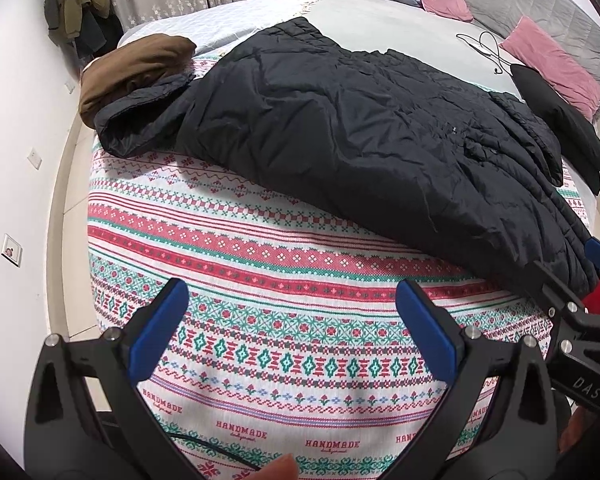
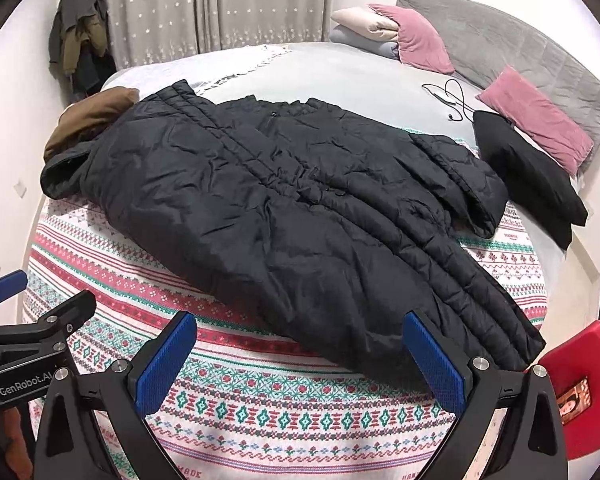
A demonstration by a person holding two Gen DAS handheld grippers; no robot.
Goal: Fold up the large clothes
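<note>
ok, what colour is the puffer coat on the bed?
Black puffer coat, clearest in the right wrist view.

Quilted, faintly glossy, seemingly nylon black coat (image 2: 284, 208) on matt woven patterned blanket (image 2: 284, 412)

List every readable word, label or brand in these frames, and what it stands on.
"HANDMADE", repeated, on the patterned blanket; the small script beneath is too blurred to read.
"DAS" on the right gripper body.
"GenRobot.AI", last letters cut off, on the left gripper body.
Print on the red object: unreadable.
</note>
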